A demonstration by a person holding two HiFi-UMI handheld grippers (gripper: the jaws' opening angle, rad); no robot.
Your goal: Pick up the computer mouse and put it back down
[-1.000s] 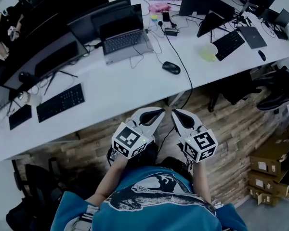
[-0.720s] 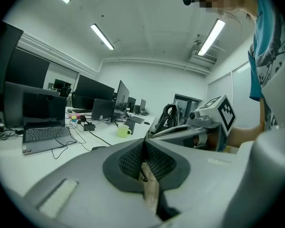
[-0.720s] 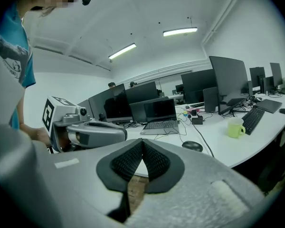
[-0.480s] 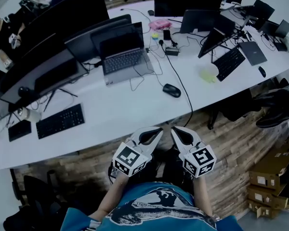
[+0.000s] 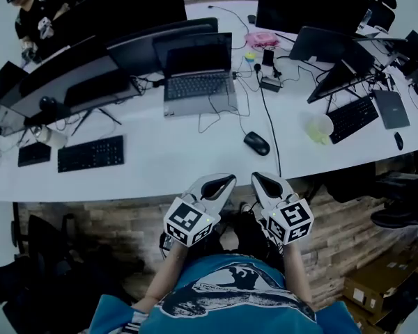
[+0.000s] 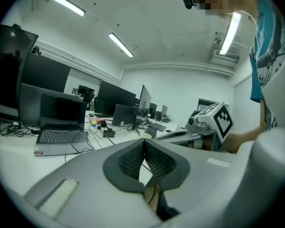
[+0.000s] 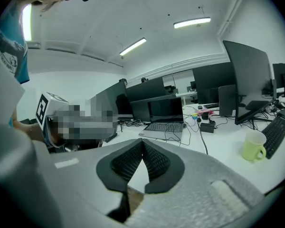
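The left claw (image 5: 225, 180) is closed, its dark ribbed pads pressed tip to tip with nothing between them, as the left gripper view (image 6: 143, 144) shows; the right claw (image 5: 260, 179) is closed and empty in the same way, its pads meeting in a thin line in the right gripper view (image 7: 142, 143). In the head view both claws hang side by side at the near edge of the long white surface (image 5: 168, 160), each with its square-marker cube towards the person in the teal shirt. The black computer mouse (image 5: 256, 143) lies flat on the surface just beyond the two claws, nearer the right one and touching neither. A thin black cable (image 5: 265, 110) runs across the surface just to the right of the mouse. Behind the mouse, to the left, stands an open grey laptop (image 5: 198, 82), a black keyboard (image 5: 90, 154) lies well off to the left, and a pale green mug (image 5: 319, 127) sits to the right
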